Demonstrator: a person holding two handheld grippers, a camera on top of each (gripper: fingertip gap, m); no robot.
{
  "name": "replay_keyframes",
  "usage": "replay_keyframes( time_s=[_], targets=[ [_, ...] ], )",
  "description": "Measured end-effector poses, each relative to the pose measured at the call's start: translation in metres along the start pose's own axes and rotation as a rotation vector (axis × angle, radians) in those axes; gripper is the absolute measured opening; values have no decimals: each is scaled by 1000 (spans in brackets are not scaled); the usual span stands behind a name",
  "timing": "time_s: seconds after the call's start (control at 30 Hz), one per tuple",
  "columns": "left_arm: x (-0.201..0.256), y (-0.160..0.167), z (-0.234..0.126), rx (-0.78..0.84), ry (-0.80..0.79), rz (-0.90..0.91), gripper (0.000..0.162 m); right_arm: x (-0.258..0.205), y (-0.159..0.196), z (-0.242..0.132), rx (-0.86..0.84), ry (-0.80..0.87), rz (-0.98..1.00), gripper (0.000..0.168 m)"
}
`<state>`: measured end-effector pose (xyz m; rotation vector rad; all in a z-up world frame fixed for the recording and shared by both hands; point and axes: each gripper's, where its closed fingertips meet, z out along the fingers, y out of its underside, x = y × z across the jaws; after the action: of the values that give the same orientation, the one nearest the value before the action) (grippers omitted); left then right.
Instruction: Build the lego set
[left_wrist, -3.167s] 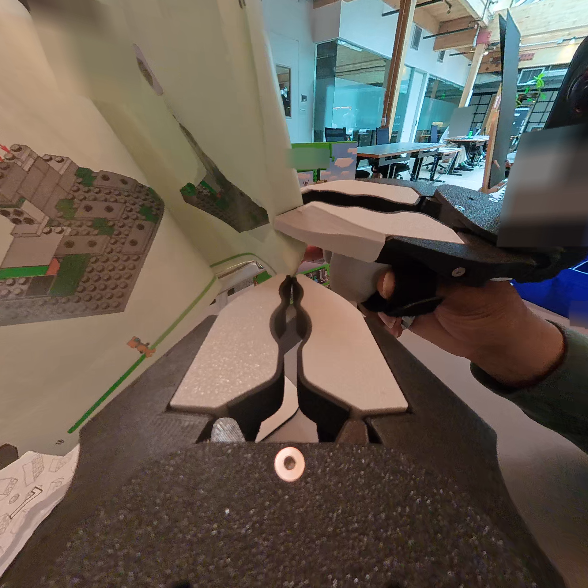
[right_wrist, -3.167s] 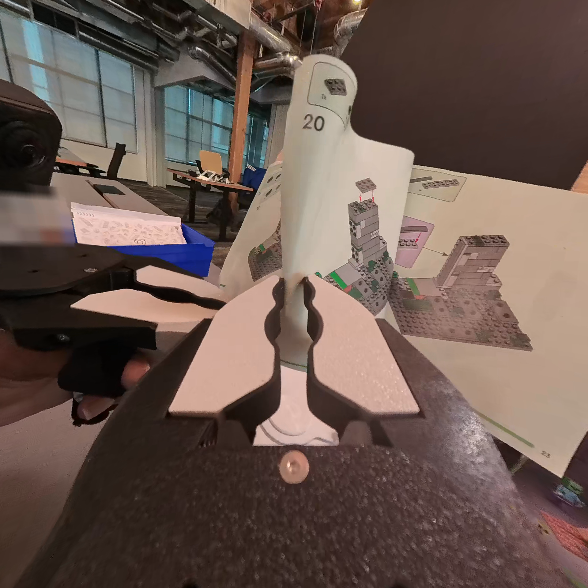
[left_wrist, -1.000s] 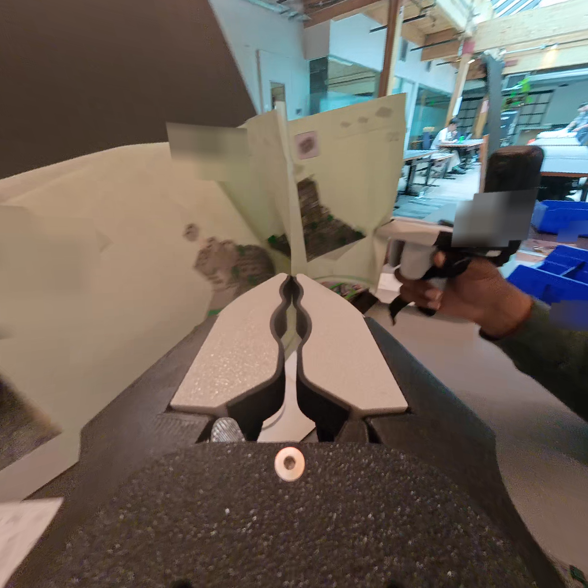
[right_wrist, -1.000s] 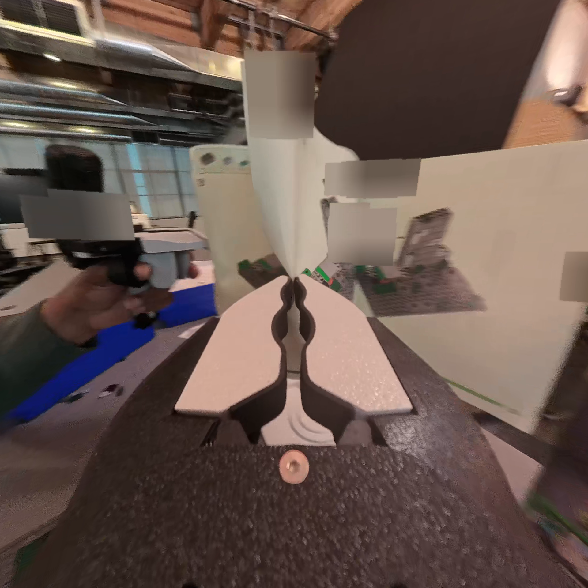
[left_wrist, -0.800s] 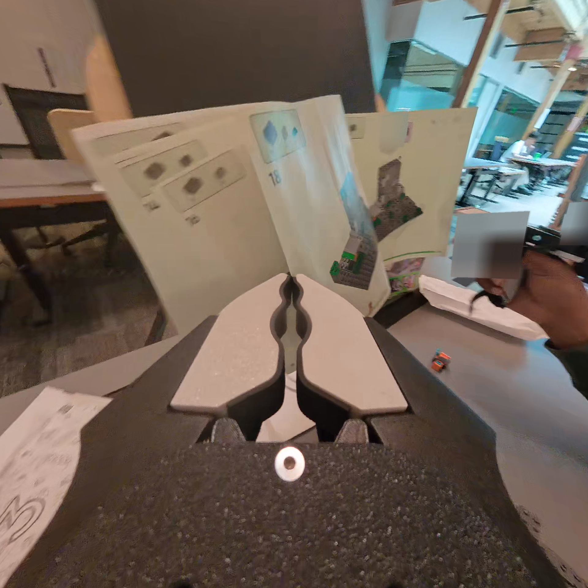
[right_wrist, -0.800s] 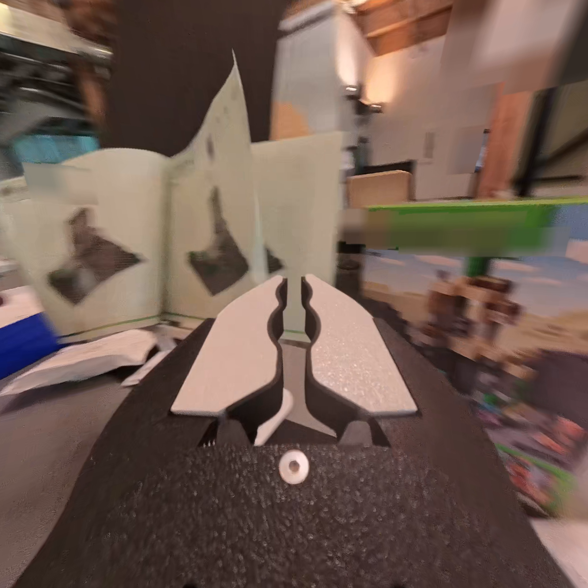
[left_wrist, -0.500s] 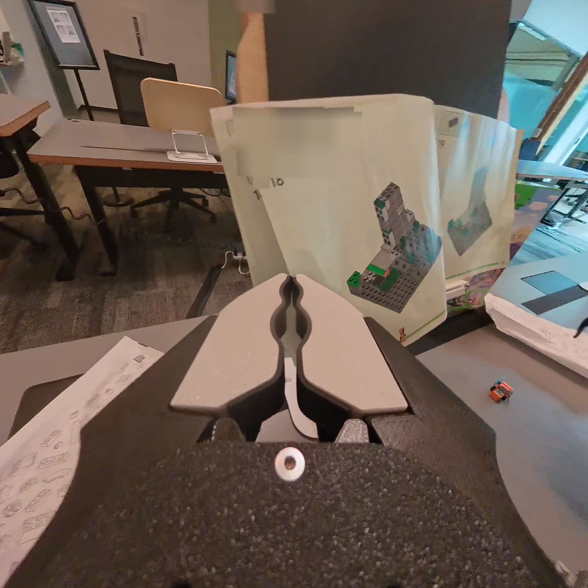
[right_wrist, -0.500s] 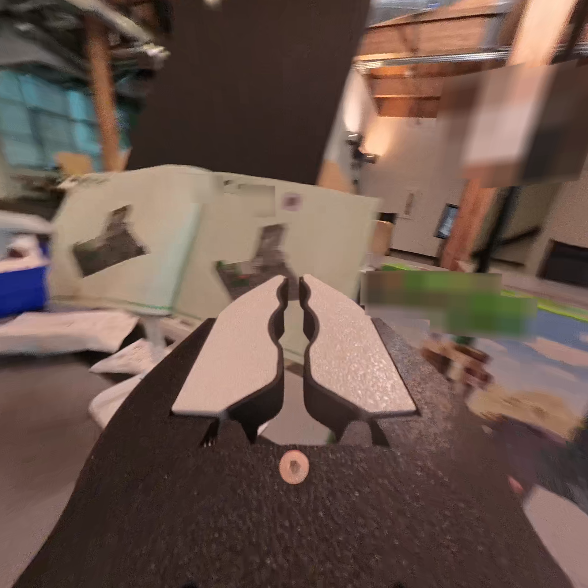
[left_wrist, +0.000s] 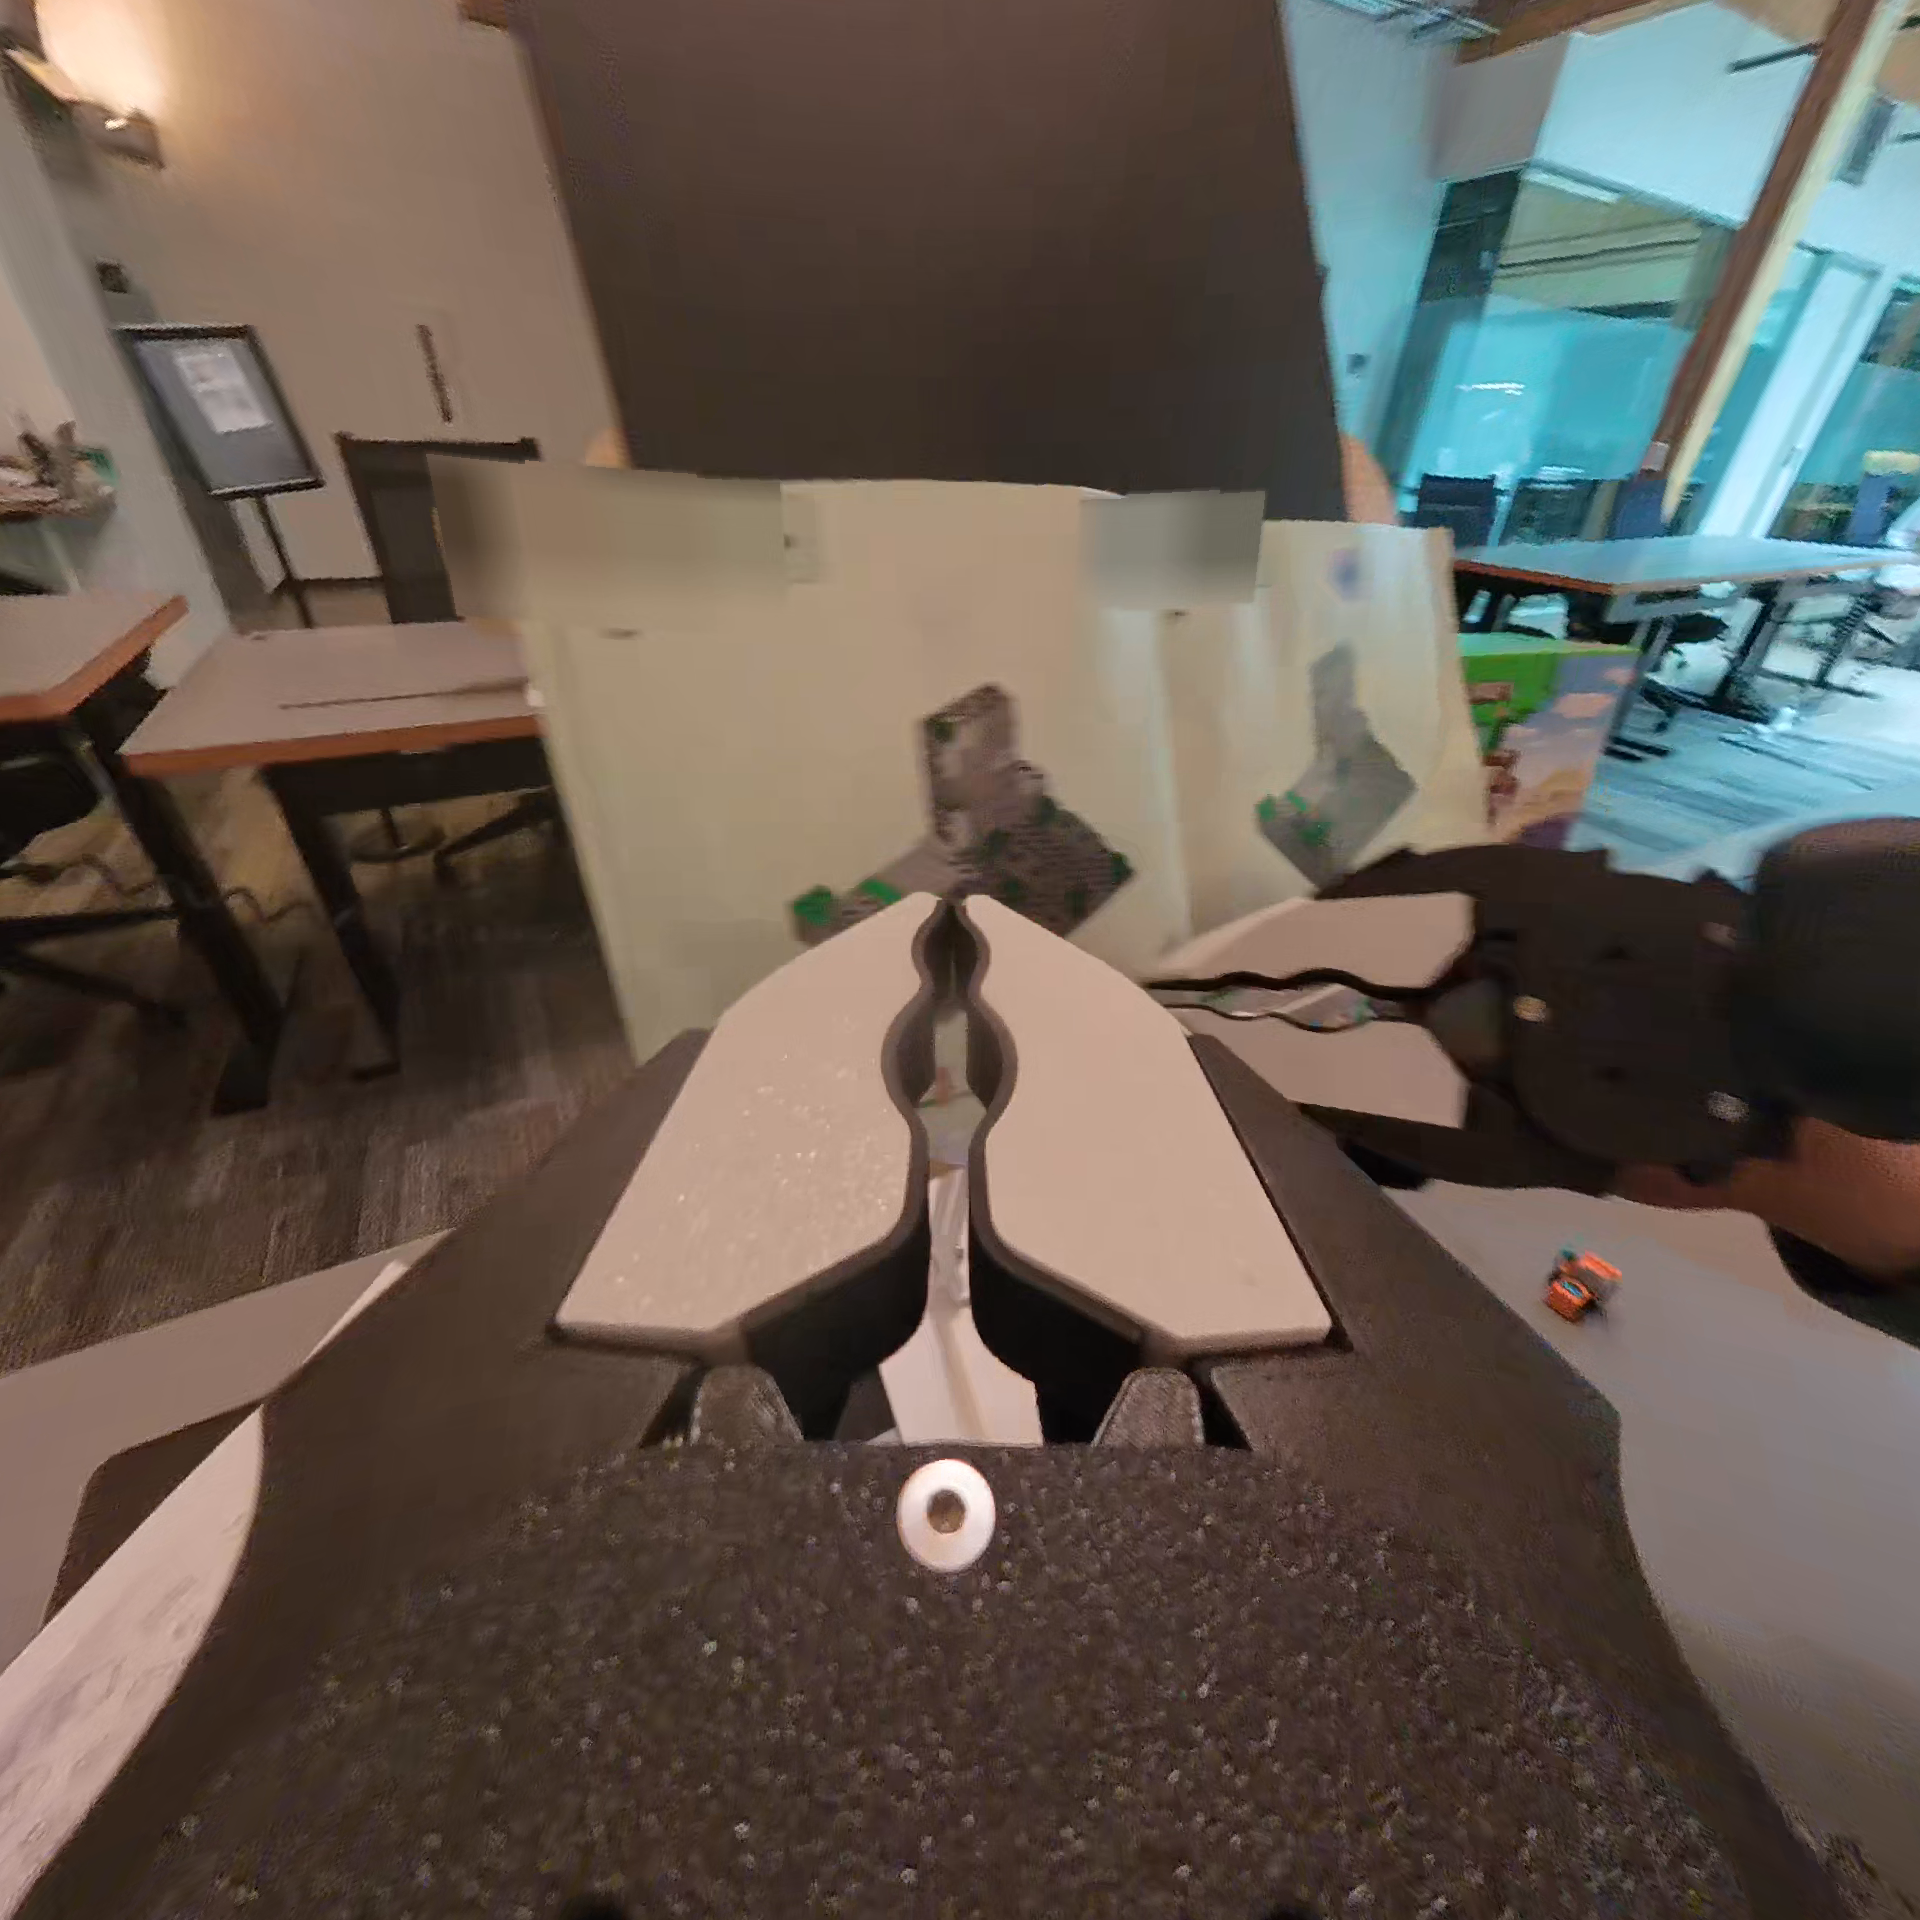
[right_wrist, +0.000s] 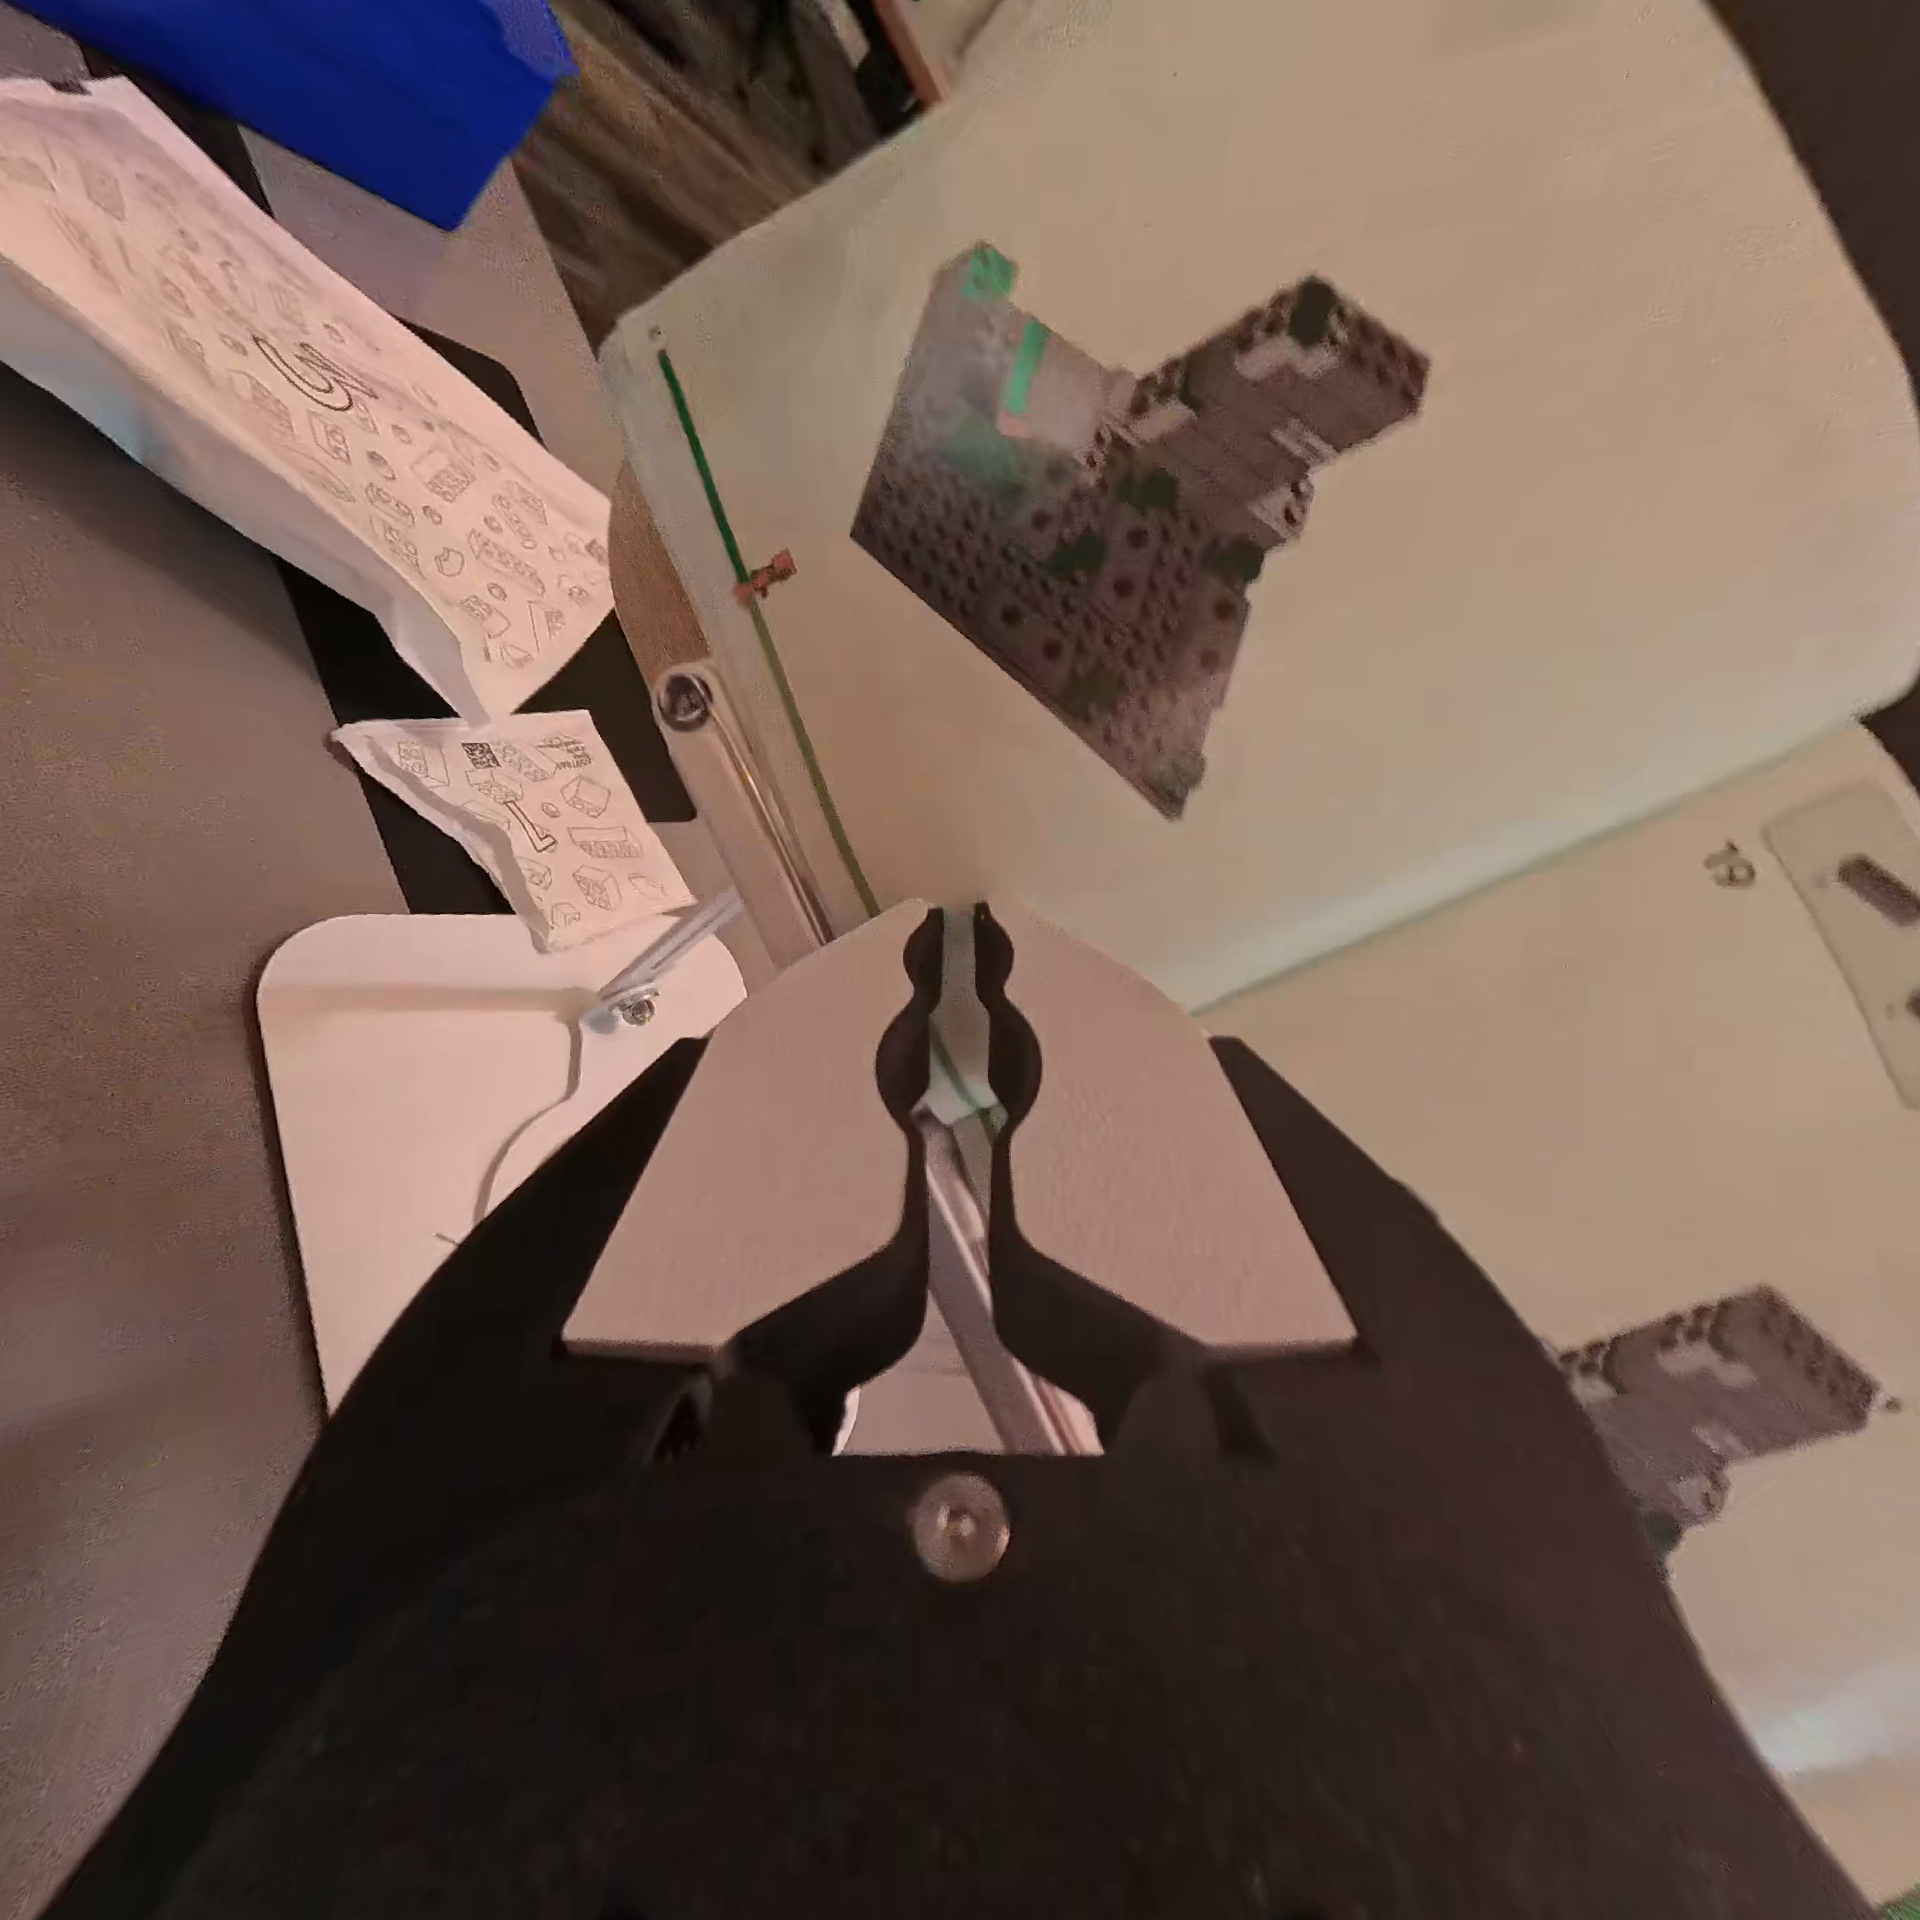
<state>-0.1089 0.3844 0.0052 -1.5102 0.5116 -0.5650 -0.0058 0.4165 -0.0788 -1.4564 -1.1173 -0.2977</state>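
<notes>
The left gripper (left_wrist: 953, 914) has its jaws together at the tips, with a thin pale strip, probably paper, showing in the slot behind them; whether they pinch it I cannot tell. The right gripper (right_wrist: 958, 912) has its jaws nearly together on the lower edge of a page of the instruction booklet (right_wrist: 1403, 582), which stands upright on a white stand (right_wrist: 436, 1081) at the far side of the grey table (left_wrist: 1704, 1558).

Judging by this, the build is at a page-handling stage, not a brick-placing one: the booklet's open pages show a grey and green structure partly drawn up, yet no assembled model appears in either view. Only one small orange piece (left_wrist: 1579, 1278) lies loose on the table to the right, so nearly all the building looks left to do, as far as these views reach.

Printed white paper bags (right_wrist: 281, 416) lie left of the stand, with a blue bin (right_wrist: 312, 94) beyond them. Farther out, the room is an open office with wooden desks (left_wrist: 343, 717) at left, glass partitions (left_wrist: 1662, 364) at right, and a dark panel (left_wrist: 935, 239) behind the booklet.
</notes>
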Motion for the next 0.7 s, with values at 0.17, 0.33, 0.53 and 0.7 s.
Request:
replay_keyframes(
  time_s=[0.17, 0.33, 0.53, 0.7],
  targets=[
    [37, 33, 23, -106, 91, 61, 0, -4, -4, 18, -69, -15, -39, 5],
    [32, 79, 64, -213, 34, 117, 0, -3, -4, 26, -91, -24, 12, 1],
    [19, 100, 83, -302, -69, 246, 0, 0, 5, 13, -113, -53, 0, 0],
    [19, 98, 86, -347, -95, 284, 0, 30, 43, -7, -188, -15, 70, 0]
  ],
)
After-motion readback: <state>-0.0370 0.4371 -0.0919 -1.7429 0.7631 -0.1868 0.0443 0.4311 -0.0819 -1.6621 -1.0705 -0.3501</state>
